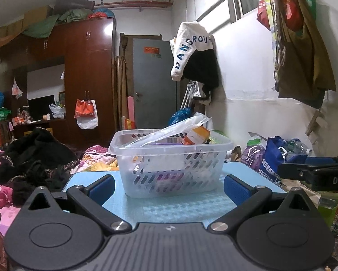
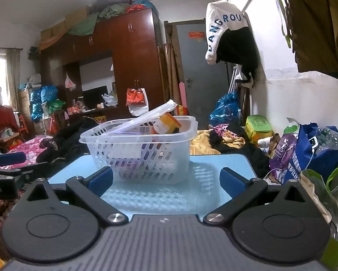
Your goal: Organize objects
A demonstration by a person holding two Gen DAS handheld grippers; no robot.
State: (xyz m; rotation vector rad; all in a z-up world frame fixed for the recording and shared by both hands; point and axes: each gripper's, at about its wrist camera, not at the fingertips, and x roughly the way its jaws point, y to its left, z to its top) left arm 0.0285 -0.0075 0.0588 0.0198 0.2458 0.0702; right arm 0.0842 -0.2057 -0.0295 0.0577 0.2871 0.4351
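Note:
A clear slotted plastic basket (image 1: 169, 169) stands on a light blue table (image 1: 169, 205). It holds an orange box (image 1: 197, 135), a clear plastic packet (image 1: 169, 133) and other small items. My left gripper (image 1: 169, 186) is open and empty, its blue pads either side of the basket's near wall, apart from it. In the right wrist view the same basket (image 2: 141, 155) stands on the table (image 2: 214, 169), with the orange box (image 2: 169, 123) sticking out. My right gripper (image 2: 166, 180) is open and empty, just short of the basket.
A bed with dark clothes (image 1: 33, 158) lies left of the table. Bags and bottles (image 2: 308, 149) crowd the floor to the right by the white wall. A jacket (image 1: 196, 52) hangs on a rail. The other gripper shows at the right edge of the left wrist view (image 1: 315, 174).

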